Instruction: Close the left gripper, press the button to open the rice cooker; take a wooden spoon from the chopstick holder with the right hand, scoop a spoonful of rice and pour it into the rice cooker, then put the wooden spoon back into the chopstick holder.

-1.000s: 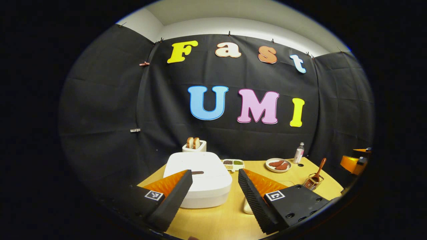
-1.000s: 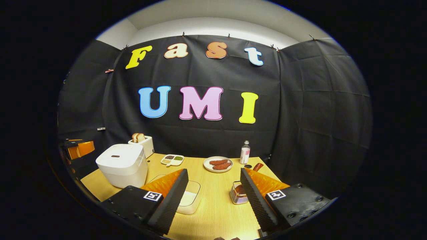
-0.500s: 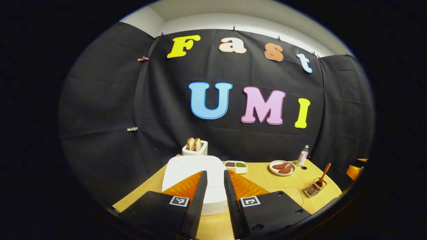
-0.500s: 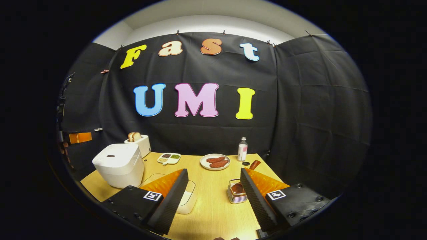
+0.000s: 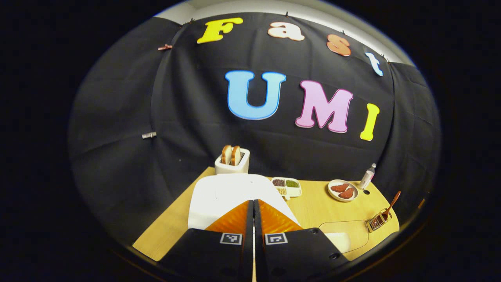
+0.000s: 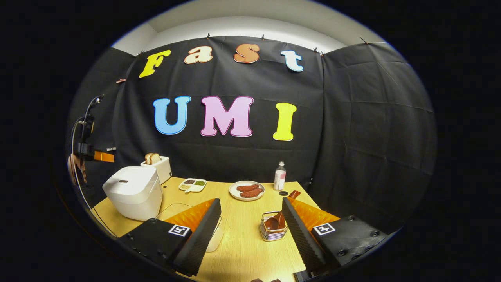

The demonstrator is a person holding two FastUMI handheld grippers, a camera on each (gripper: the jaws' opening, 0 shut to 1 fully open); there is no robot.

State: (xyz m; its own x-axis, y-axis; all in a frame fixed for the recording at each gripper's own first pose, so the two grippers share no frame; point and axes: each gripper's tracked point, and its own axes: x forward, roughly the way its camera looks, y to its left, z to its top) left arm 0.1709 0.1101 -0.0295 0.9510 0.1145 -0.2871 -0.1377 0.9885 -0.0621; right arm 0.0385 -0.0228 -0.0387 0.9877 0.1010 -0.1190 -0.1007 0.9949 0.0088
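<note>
Hovering above the smooth white rice cooker [image 5: 235, 196], the left tool [image 5: 253, 207] has its fingers pressed together, holding nothing. The right tool [image 6: 250, 219] stands wide open and empty over bare wooden counter [image 6: 242, 243]. Just ahead of its right finger sits the wire chopstick holder [image 6: 273, 231] with the wooden spoon [image 6: 276, 221] leaning inside; the clear rice container [image 6: 213, 239] lies behind its left finger

table [image 6: 242, 243] | on it: rice cooker [image 6: 133, 192], toaster [image 6: 158, 166], plate [image 6: 246, 190], bottle [image 6: 279, 176], chopstick holder [image 6: 273, 229]
</note>
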